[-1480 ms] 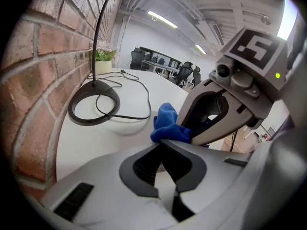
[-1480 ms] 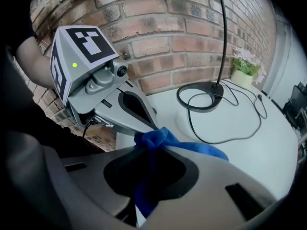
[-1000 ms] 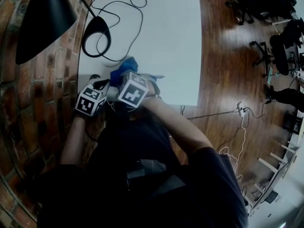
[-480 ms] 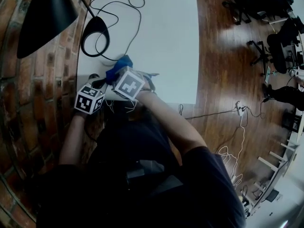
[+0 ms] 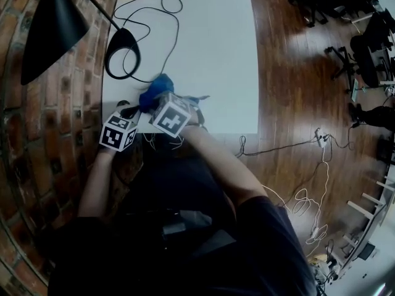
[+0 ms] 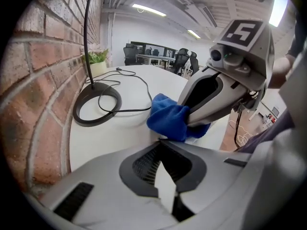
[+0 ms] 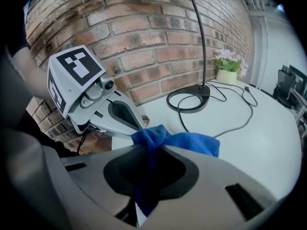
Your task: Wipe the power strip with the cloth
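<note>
Here, the left claw (image 6: 159,141) is shut; the white sliver between its tips cannot be identified. Just beyond it, the right claw (image 7: 149,146) is clamped on the blue cloth (image 7: 192,143), which bunches against the left claw's tip at the tabletop's (image 5: 210,54) near edge. The power strip is hidden, probably beneath both tips. The lamp base (image 6: 98,86) lies farther off.
</note>
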`<state>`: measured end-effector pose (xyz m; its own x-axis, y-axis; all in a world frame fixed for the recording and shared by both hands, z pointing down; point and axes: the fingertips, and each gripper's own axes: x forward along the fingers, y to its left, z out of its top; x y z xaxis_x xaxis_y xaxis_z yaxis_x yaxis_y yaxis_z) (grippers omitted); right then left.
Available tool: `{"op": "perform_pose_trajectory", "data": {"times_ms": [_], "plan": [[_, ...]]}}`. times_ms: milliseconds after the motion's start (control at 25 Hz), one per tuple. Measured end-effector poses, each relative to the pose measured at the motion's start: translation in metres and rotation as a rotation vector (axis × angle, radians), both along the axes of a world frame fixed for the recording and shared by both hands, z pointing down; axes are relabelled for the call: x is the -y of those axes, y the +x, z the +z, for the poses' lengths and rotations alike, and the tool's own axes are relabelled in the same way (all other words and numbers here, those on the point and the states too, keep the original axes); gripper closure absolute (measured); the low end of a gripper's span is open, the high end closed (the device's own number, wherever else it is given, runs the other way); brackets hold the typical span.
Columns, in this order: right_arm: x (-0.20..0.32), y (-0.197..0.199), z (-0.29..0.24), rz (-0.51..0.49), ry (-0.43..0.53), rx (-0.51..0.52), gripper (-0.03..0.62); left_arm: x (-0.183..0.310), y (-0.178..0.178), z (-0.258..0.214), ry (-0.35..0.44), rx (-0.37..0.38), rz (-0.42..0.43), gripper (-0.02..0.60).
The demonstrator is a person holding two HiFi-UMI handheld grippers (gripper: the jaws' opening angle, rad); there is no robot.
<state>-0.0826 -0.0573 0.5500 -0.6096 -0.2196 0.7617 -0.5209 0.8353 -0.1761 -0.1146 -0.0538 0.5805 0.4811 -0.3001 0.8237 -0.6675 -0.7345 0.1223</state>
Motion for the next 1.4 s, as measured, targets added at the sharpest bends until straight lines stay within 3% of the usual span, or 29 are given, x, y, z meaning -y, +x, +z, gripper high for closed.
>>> {"op": "perform_pose_trajectory", "data": {"times_ms": [600,1400], "plan": [[-0.013,0.047,0.002,0.065,-0.032,-0.024,0.551,0.000,0.000,-0.002,0.007,0.026,-0.023,0.571],[-0.035,0.119,0.002,0.229,-0.057,0.010,0.551,0.002,-0.004,0.000,0.015,0.054,-0.038,0.571]]}}
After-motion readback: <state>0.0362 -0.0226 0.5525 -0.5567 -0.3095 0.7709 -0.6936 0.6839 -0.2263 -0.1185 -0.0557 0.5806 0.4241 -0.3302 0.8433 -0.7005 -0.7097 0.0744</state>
